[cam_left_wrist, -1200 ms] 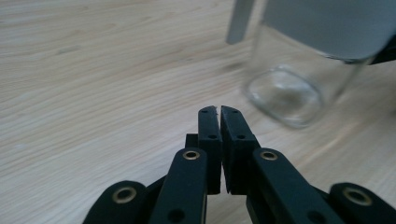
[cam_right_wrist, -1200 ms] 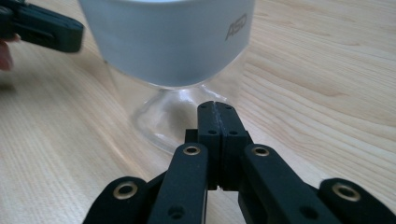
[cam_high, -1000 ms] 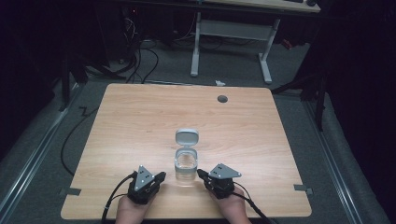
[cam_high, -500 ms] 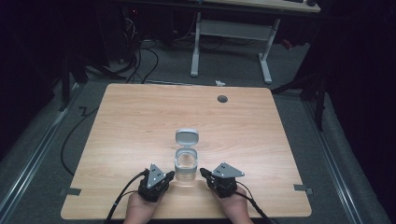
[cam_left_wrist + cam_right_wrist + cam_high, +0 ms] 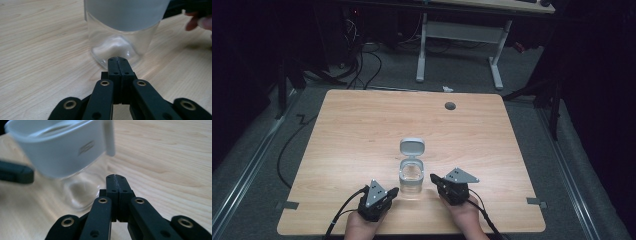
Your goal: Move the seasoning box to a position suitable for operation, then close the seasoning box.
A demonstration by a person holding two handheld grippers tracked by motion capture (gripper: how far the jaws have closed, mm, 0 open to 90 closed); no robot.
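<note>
High view finds the left gripper (image 5: pixel 393 191) and right gripper (image 5: pixel 435 179), jaws pressed together and empty, flanking the open-lidded jar (image 5: pixel 411 176) (clear glass); next they probably must open.

We are holding two black grippers near the table's (image 5: pixel 362 120) front edge. The left gripper (image 5: pixel 392 192) is carrying a grey three-cornered plate (image 5: pixel 375 193) with small dark screw holes, and so is the right gripper (image 5: pixel 435 178), whose plate (image 5: pixel 460 175) is lying nearer the table's right side. A black cable (image 5: pixel 343 214) is trailing from the left gripper over the table's front edge; another cable (image 5: pixel 484 216) is trailing from the right. In both gripper views, black linkage bars are showing brass-ringed pivots (image 5: pixel 105 82), and small screw dimples are dotting the jaw blocks. Our hands (image 5: pixel 362 230) are bare, showing no sleeves.
</note>
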